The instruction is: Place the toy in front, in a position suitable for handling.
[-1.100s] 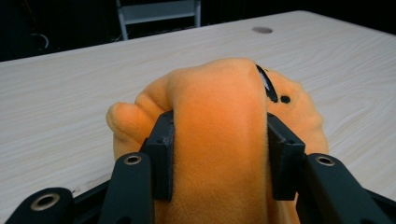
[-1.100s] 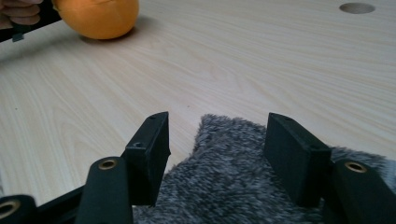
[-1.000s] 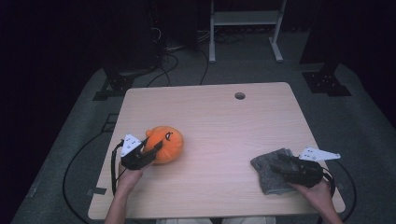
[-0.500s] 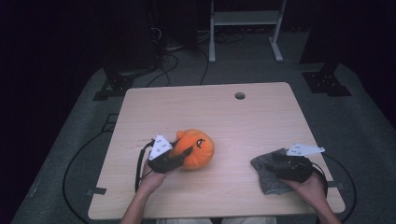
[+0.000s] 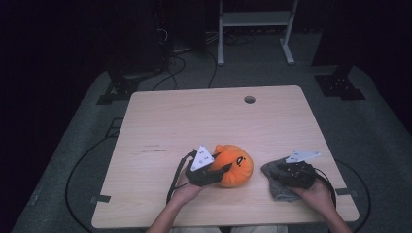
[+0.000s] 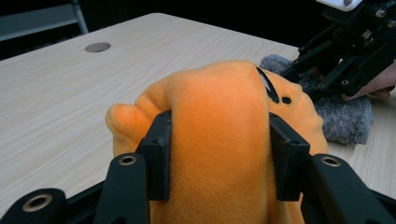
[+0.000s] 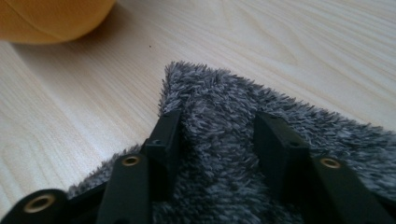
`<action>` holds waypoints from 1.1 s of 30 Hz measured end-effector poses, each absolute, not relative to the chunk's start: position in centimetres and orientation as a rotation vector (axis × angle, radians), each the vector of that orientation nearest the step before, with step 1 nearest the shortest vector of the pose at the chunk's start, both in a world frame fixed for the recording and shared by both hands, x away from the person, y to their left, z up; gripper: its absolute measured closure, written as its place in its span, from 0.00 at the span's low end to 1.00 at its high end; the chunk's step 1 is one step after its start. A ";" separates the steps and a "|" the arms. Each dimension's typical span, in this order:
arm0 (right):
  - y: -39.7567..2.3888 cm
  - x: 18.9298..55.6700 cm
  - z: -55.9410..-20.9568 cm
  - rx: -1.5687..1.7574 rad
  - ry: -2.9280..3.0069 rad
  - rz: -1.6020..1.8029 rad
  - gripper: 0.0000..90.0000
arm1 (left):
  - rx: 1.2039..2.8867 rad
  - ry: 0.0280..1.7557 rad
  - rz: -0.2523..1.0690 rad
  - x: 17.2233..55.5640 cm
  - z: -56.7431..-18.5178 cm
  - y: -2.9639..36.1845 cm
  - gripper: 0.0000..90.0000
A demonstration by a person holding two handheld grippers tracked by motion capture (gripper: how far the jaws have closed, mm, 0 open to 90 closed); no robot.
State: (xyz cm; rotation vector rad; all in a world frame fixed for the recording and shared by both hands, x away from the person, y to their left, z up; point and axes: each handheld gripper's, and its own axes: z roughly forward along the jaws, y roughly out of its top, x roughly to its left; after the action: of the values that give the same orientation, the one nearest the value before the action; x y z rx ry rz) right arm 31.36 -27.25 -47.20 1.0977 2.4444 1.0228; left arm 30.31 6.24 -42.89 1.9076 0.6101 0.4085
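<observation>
Left gripper [image 6: 218,154] squeezes the orange plush toy [image 6: 219,140] near the table's [image 5: 194,121] front edge, its pile bulging between the pads: soft, light, best pinched deep across the body. At its 3 o'clock, the right gripper [image 7: 215,135] has just been closing on a raised fold of the limp grey fleece cloth [image 7: 280,121].

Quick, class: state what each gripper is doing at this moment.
Left gripper: shut on the orange plush toy.
Right gripper: jaws just closing around a fold of the grey fuzzy cloth, pinching it.
</observation>
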 end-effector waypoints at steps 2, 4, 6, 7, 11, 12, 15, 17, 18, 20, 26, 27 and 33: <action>-27.2 31.1 -47.3 1.102 2.428 1.020 0.68 | 1.933 0.606 0.399 30.2 -43.4 5.6 0.55; -27.0 31.0 -47.3 1.101 2.429 1.010 0.75 | 1.932 0.615 0.396 30.0 -43.8 5.4 0.52; -26.9 30.9 -47.3 1.099 2.429 1.007 0.78 | 1.937 0.621 0.396 30.0 -43.7 5.4 0.49; -26.9 30.9 -47.2 1.098 2.434 1.005 0.80 | 1.942 0.630 0.395 30.0 -43.7 5.4 0.42; -26.7 30.8 -47.2 1.107 2.437 0.995 0.87 | 1.966 0.632 0.383 29.9 -43.2 5.7 0.21; -26.8 30.7 -47.1 1.108 2.439 0.990 0.89 | 1.971 0.631 0.375 29.8 -43.0 6.2 0.19; -26.9 30.8 -47.1 1.116 2.440 0.988 0.90 | 1.975 0.625 0.381 29.8 -42.7 6.9 0.19; -27.1 30.8 -47.0 1.125 2.435 0.985 0.91 | 1.958 0.619 0.368 29.9 -42.4 7.7 0.19; -27.4 30.8 -46.9 1.148 2.435 0.993 0.91 | 1.956 0.612 0.363 29.9 -42.3 8.0 0.23; -27.6 30.9 -46.9 1.157 2.430 0.996 0.91 | 1.952 0.592 0.355 30.0 -42.4 8.4 0.28; -27.9 29.9 -45.1 1.141 2.371 1.161 0.91 | 1.988 0.597 0.400 30.2 -43.4 8.5 0.47; -27.9 29.9 -45.1 1.141 2.371 1.161 0.91 | 1.986 0.610 0.406 30.2 -43.6 8.5 0.47; -23.7 28.0 -42.0 0.924 2.354 1.444 0.91 | 1.963 0.665 0.413 30.5 -44.0 8.0 0.48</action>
State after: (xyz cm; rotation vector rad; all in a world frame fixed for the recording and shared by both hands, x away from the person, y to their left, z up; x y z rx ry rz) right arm 28.05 -23.67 -42.00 0.9243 2.3545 1.4438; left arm 30.53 8.02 -44.03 1.9632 0.6649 0.4130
